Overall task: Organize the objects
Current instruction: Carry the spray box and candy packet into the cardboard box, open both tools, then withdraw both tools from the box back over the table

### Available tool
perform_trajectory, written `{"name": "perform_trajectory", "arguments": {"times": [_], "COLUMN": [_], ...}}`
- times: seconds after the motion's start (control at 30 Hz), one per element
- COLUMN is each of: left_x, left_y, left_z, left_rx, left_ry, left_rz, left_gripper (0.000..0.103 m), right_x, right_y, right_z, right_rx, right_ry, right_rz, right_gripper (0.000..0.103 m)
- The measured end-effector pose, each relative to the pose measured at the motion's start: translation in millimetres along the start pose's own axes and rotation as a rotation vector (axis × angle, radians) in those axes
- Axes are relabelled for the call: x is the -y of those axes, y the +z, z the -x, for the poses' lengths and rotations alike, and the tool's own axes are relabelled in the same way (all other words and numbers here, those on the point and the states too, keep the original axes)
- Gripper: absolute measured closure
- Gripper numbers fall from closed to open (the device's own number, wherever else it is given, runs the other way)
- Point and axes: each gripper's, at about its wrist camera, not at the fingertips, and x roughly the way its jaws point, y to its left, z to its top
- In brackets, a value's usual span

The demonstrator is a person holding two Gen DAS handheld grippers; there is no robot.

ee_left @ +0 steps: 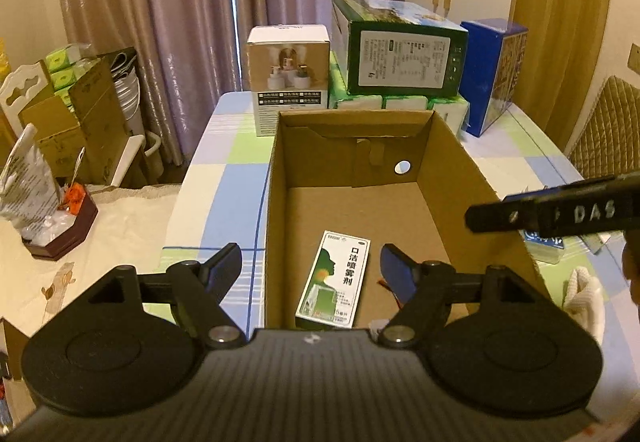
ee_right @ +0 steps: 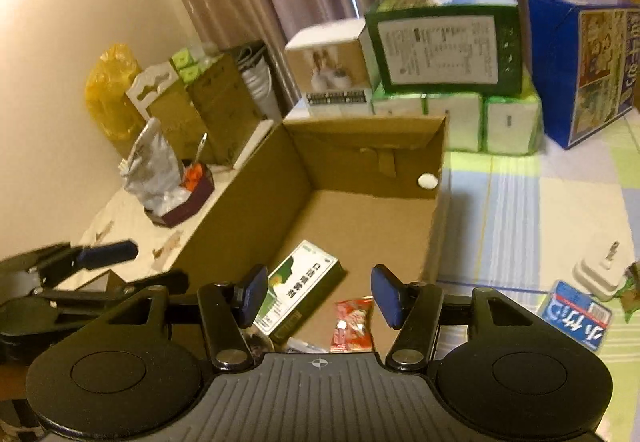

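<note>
An open cardboard box (ee_left: 452, 166) (ee_right: 256, 198) stands on the checked tablecloth. On its floor lies a green-and-white medicine carton (ee_left: 334, 280) (ee_right: 300, 290). A red-and-white snack packet (ee_right: 354, 324) lies beside the carton. My left gripper (ee_left: 312, 266) hangs open over the box's near end, the carton below and between its fingers. My right gripper (ee_right: 316, 292) is open too, above the carton and the packet, holding nothing. One black finger of the right gripper (ee_left: 560, 208) crosses the left wrist view over the box's right wall. The left gripper (ee_right: 104, 254) shows at left in the right wrist view.
Behind the box stand a white product box (ee_left: 288, 74), a green box (ee_left: 404, 50) on tissue packs, and a blue carton (ee_left: 494, 74). On the cloth to the right lie a blue packet (ee_right: 576, 314) and a white plug (ee_right: 600, 270). A side table at left holds a brown tray (ee_left: 60, 226).
</note>
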Motion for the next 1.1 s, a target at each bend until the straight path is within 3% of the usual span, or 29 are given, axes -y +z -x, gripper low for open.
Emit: {"name": "perform_trajectory", "arguments": {"times": [0.23, 0.6, 0.77, 1.1], "left_x": [12, 61, 82, 118], "left_y": [-14, -43, -57, -75], "left_z": [38, 100, 116, 129], "left_rx": [0.017, 0.037, 0.039, 0.024], "left_ry": [-0.006, -0.056, -0.089, -0.134], "left_rz": [0.023, 0.04, 0.053, 0.029], "left_gripper": [0.027, 0.01, 0.001, 0.001], "right_x": [5, 13, 22, 46], "right_y": [-16, -80, -107, -147], "right_z": [59, 148, 177, 220], "right_rx": [0.069, 0.105, 0.108, 0.121], "right_ry": [-0.02, -0.122, -0.147, -0.214], "right_rz": [-0.054, -0.068, -0.091, -0.167], "right_gripper": [0.043, 0.017, 0.013, 0.01]}}
